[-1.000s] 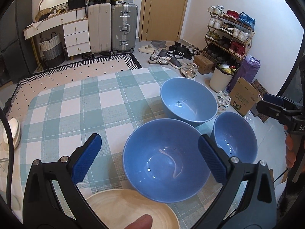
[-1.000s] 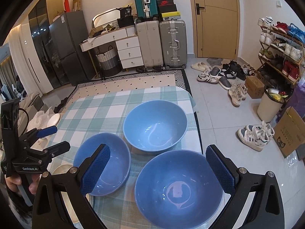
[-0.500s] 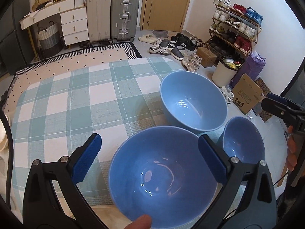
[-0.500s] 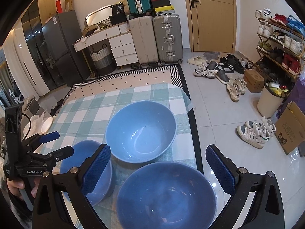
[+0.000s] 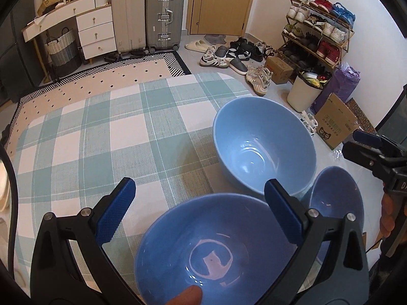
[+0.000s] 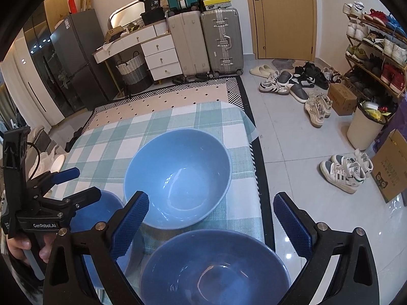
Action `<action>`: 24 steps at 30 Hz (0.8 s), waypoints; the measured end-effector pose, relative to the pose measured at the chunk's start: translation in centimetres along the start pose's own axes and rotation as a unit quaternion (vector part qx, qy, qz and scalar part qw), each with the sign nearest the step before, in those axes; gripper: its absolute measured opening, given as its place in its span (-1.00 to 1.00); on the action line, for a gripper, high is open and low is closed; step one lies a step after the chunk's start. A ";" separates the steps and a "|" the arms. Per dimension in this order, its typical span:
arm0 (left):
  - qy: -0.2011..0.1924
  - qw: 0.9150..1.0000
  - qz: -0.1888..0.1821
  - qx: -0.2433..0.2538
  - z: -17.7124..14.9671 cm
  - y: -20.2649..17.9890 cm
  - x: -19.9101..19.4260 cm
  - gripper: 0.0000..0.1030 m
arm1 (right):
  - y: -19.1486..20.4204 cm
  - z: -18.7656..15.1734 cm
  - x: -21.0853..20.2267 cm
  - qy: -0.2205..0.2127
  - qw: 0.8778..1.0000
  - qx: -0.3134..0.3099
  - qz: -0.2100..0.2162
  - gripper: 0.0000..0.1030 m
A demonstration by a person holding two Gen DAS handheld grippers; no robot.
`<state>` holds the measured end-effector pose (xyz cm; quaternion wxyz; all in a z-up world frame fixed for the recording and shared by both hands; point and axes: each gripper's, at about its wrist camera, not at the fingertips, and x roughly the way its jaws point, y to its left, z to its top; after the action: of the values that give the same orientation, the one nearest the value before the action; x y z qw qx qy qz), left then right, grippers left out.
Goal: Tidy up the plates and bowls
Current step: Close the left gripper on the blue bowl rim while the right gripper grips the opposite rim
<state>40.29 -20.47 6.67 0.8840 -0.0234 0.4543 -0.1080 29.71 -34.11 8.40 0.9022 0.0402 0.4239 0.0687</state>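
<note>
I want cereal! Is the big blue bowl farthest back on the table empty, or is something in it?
Empty. The far blue bowl stands upright on the checked tablecloth, and both views show only its bare, shiny inside.

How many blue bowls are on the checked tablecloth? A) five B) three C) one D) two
B: three blue bowls show, one far, one near the right gripper, and one beside the left gripper, all on the tablecloth.
</note>
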 end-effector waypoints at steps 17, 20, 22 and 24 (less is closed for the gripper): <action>0.031 0.999 -0.012 -0.004 1.7 -0.4 5.1 0.70 | -1.2 0.8 5.4 0.043 0.999 0.010 0.003 0.43; 0.039 0.999 -0.022 0.004 1.8 -0.7 5.7 0.45 | -1.4 0.9 6.1 0.051 0.999 0.015 0.002 0.40; 0.046 0.999 -0.025 0.010 1.8 -1.1 6.1 0.35 | -1.6 1.0 6.6 0.055 0.998 0.017 0.002 0.29; 0.047 0.998 -0.028 0.011 1.8 -1.1 6.4 0.14 | -1.8 1.0 6.9 0.057 0.998 0.022 0.002 0.27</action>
<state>45.15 -23.03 2.82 0.8585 -0.0209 0.4934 -0.1385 35.01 -34.76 3.55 0.8754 0.0565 0.4760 0.0630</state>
